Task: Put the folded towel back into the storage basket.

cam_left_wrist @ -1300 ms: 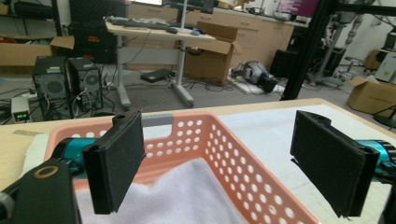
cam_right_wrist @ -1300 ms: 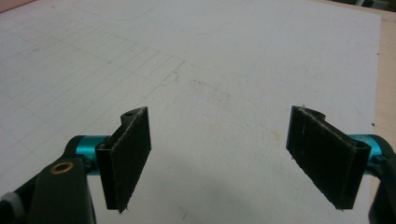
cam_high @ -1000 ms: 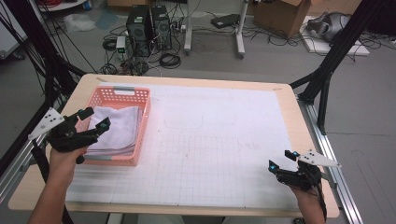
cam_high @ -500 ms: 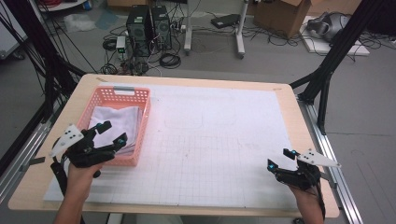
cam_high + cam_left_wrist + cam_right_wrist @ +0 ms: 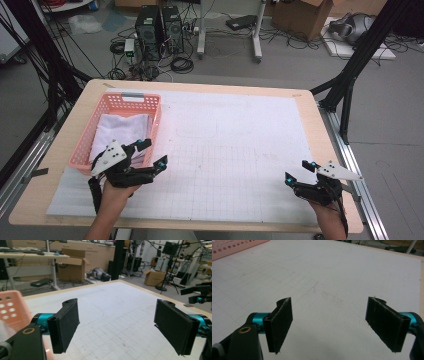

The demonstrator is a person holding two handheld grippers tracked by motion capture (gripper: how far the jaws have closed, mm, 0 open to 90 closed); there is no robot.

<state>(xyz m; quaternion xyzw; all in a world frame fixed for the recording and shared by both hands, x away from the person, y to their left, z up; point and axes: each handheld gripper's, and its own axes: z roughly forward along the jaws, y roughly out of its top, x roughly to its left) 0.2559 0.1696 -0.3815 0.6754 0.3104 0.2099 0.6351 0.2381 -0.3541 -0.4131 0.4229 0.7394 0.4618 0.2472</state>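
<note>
A pink plastic basket [image 5: 123,99] stands on the left of the table, and the left gripper view catches its corner [image 5: 11,308]. A folded white cloth [image 5: 120,131] lies inside it. My left gripper [image 5: 153,152] hovers at the basket's near right corner, over the white grid mat [image 5: 230,145]. It is open and nothing sits between its black pads [image 5: 64,326]. My right gripper [image 5: 298,170] rests low near the mat's front right corner. It is open too, and its pads [image 5: 280,322] are bare. My left gripper's camera sees the right gripper [image 5: 198,293] far off.
The wooden table [image 5: 320,125] ends just right of my right gripper, with a metal rail [image 5: 357,175] beside it. Computer towers [image 5: 159,29], cables and cardboard boxes [image 5: 300,15] lie on the floor beyond the far edge. Black frame legs [image 5: 350,75] stand at both sides.
My left gripper has swung from the basket's left side across to its near right corner and over the mat. The right gripper has stayed in place.
</note>
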